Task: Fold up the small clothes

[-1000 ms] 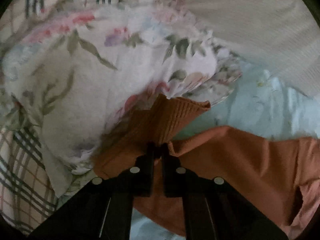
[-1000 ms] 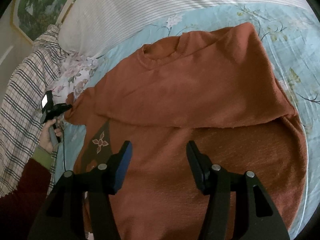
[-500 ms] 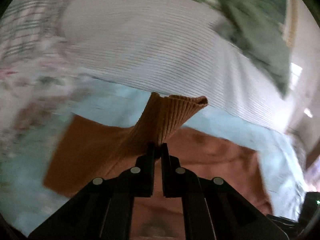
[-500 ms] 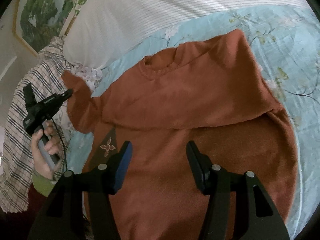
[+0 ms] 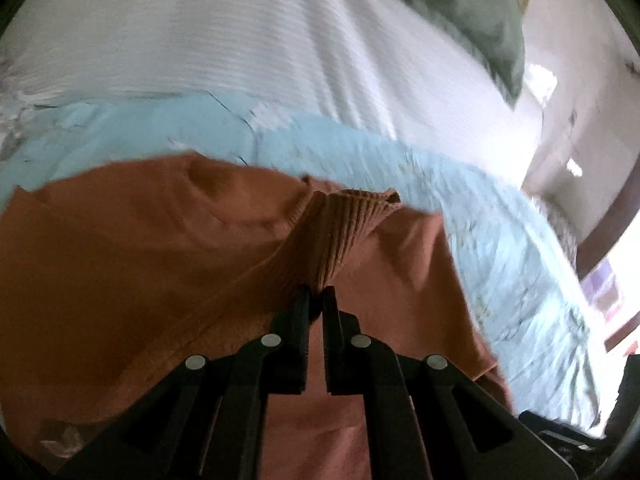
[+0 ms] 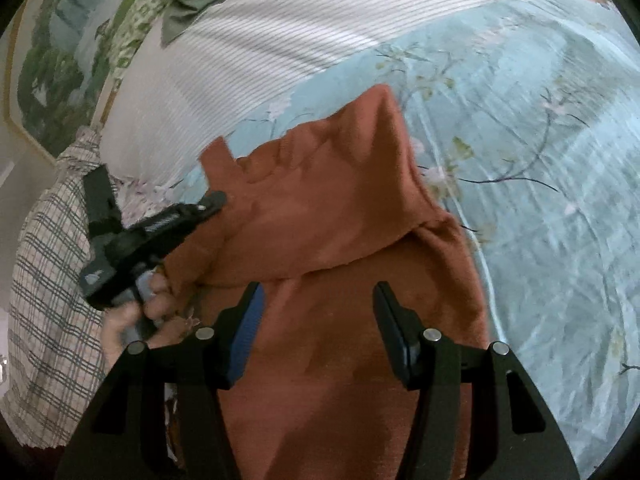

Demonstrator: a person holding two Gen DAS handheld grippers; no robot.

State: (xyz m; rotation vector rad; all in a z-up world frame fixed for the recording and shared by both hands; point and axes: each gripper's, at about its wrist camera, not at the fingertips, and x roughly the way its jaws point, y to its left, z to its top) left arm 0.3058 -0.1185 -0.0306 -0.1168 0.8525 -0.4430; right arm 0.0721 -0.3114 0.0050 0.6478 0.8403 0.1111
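A rust-orange sweater (image 6: 340,208) lies on a light blue floral bedsheet (image 6: 540,160), its right side folded in over the body. My left gripper (image 5: 316,294) is shut on the ribbed cuff (image 5: 352,224) of the left sleeve and holds it raised above the sweater's body (image 5: 120,260). From the right wrist view the left gripper (image 6: 218,200) shows over the sweater's left half, with a hand (image 6: 132,312) around its handle. My right gripper (image 6: 318,292) hovers open above the lower part of the sweater with nothing between its fingers.
A white striped pillow (image 6: 260,52) lies beyond the sweater's collar. A plaid cloth (image 6: 44,280) lies left of the sweater, with a floral cloth (image 6: 140,196) beside it. A green cloth (image 5: 460,12) rests on the pillow. Bare sheet stretches to the right.
My left gripper has carried the sleeve cuff from over the floral cloth at the left across onto the sweater's body. My right gripper has shifted a little over the sweater, still open.
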